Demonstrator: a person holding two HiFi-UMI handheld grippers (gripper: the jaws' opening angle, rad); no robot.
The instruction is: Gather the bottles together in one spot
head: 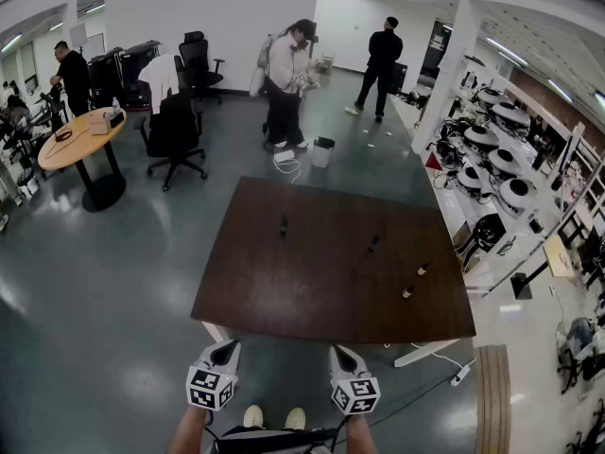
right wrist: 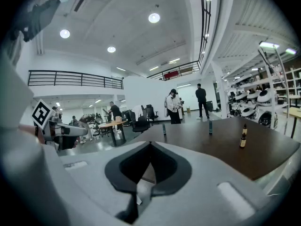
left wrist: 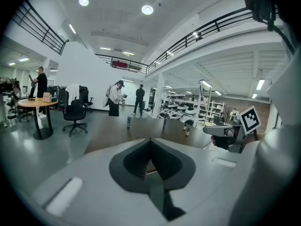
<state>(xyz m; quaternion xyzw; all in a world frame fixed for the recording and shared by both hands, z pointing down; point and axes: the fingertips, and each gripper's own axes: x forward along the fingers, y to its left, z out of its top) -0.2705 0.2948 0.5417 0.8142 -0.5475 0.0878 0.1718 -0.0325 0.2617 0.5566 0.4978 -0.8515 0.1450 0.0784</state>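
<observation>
Several small dark bottles stand apart on the dark brown table (head: 312, 291): one at the far left (head: 283, 225), one near the middle (head: 373, 243), and two brown ones toward the right edge (head: 422, 269) (head: 407, 292). My left gripper (head: 227, 347) and right gripper (head: 338, 352) hover side by side short of the table's near edge, both shut and empty. In the left gripper view the shut jaws (left wrist: 150, 140) point at the table, with the bottles (left wrist: 128, 122) far ahead. The right gripper (right wrist: 150, 143) faces the table too, a brown bottle (right wrist: 243, 138) standing to its right.
A round wooden table (head: 80, 140) and black office chairs (head: 175, 130) stand to the far left. People stand beyond the table, near a white bin (head: 322, 151). Shelves of white equipment (head: 496, 164) line the right side. A cable (head: 444, 378) lies on the floor at the table's near right corner.
</observation>
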